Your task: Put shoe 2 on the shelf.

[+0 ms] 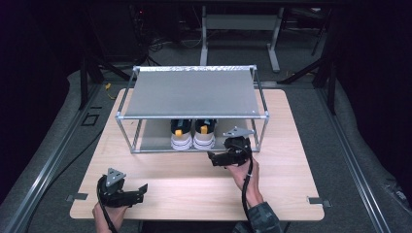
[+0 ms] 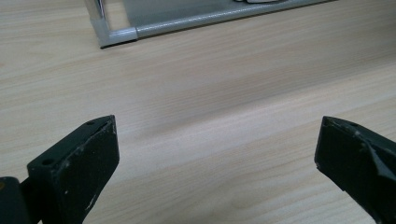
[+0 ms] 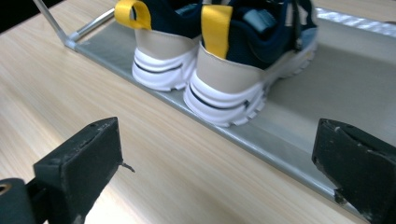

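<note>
1. At the near-left corner of the wooden table [image 1: 194, 189], the left gripper [image 1: 138, 191] rests low over the surface in a person's left hand [image 1: 102, 213], its jaws pointing right along the near edge. In the left gripper view they stand wide apart with only bare wood grain between them; the near-left corner post of the rack sits far off at the top of that view.

2. Centre, toward the far edge: a two-tier metal shoe rack [image 1: 192, 92] — grey shelf on top, grey shelf below, silver tube frame. Its front rail runs parallel to the table's near edge.

3. On the lower shelf, at the middle of its front edge, a pair of sneakers [image 1: 193, 133] stands side by side, touching, heels toward the person. The right gripper view shows them close — navy uppers, beige heel panels, white ribbed soles, a yellow pull tab on each heel.

4. Right of centre, just in front of the rack's near-right corner, the right gripper [image 1: 214, 159] is held in the right hand [image 1: 243, 172], its jaws aimed left. They are spread wide and hold nothing; the right gripper view shows them clear of the sneakers, with bare wood and the shelf's front rail between them. A camouflage sleeve [image 1: 260, 216] enters from the near edge.
</note>
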The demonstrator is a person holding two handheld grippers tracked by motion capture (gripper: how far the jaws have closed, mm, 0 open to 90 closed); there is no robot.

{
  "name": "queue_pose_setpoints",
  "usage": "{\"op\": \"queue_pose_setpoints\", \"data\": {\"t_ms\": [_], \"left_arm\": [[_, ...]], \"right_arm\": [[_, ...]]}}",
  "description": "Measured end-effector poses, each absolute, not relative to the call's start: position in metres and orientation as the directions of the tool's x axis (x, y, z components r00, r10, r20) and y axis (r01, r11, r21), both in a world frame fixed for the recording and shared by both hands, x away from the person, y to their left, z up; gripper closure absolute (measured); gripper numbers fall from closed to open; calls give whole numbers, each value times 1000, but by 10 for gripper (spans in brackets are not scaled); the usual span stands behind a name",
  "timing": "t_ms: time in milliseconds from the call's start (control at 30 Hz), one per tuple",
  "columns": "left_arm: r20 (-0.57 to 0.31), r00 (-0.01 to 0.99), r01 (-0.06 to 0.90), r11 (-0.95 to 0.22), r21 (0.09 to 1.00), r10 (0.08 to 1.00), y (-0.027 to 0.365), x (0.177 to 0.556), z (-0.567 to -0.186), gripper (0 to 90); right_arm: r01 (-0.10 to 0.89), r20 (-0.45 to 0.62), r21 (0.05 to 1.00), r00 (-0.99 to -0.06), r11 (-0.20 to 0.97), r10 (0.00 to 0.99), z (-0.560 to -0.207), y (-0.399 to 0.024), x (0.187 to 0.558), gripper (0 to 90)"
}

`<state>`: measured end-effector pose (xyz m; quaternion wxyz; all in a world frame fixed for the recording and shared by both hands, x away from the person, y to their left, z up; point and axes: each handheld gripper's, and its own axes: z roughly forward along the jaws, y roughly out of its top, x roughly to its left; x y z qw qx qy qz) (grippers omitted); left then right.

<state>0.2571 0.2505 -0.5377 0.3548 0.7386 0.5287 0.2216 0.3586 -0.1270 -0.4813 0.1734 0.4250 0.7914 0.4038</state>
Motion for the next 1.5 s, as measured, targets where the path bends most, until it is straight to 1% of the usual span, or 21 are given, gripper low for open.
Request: {"op": "queue_pose_setpoints", "data": {"t_ms": [100,133,167,200,333,367,400,433,467,500,533,600,767,800,900,1000,1067,1133,1167,1200,1500], "left_arm": [[-50,342,626,-187,757,939,251,257,-540,0],[-52,343,627,-188,756,938,251,257,-541,0],[-52,344,629,-189,754,938,251,258,-541,0],[-51,346,630,-192,753,937,250,258,-541,0],[-49,348,630,-195,751,936,250,258,-542,0],[-49,348,631,-196,751,936,250,258,-543,0],[-48,349,633,-198,748,936,250,259,-543,0],[-47,348,635,-198,747,936,250,259,-543,0],[-47,348,635,-199,746,936,250,259,-543,0],[-45,348,636,-200,746,936,250,259,-543,0],[-44,347,635,-201,746,937,251,259,-543,0],[-44,348,638,-202,743,937,251,259,-544,0],[-43,345,638,-201,743,938,252,260,-545,0],[-41,343,639,-201,742,938,253,260,-545,0],[-44,338,646,-198,738,940,255,261,-547,0],[-42,334,644,-195,739,942,255,261,-548,0],[-44,334,646,-194,738,942,255,262,-549,0],[-44,333,647,-194,737,942,254,262,-550,0],[-44,333,647,-194,737,942,254,262,-551,0],[-44,334,651,-196,733,942,253,262,-551,0],[-47,331,658,-195,727,942,255,262,-555,0]], "right_arm": [[532,75,786,-589,316,805,-481,-139,349,0],[541,37,775,-555,327,831,-480,-142,345,0],[534,76,785,-588,316,805,-482,-147,343,0],[551,13,762,-538,341,843,-481,-150,337,0],[551,66,773,-562,314,824,-488,-168,327,0],[554,65,772,-556,311,829,-489,-173,324,0],[570,20,756,-510,321,860,-489,-176,319,0],[556,101,781,-561,283,822,-494,-188,315,0],[556,101,781,-561,283,822,-494,-188,315,0],[581,25,753,-493,308,870,-492,-191,310,0],[556,113,785,-562,273,820,-497,-198,310,0],[579,50,765,-490,282,870,-498,-206,303,0],[603,20,750,-433,273,901,-505,-227,291,0],[591,94,766,-492,252,866,-509,-234,291,0],[633,47,737,-397,237,916,-517,-252,282,0],[640,72,735,-403,225,912,-523,-261,280,0],[658,46,722,-354,214,934,-528,-268,277,0],[662,97,723,-379,196,920,-533,-276,275,0],[670,60,716,-337,195,940,-534,-278,274,0],[670,84,719,-351,187,933,-536,-280,273,0],[672,111,726,-322,144,940,-546,-293,269,0]]}}
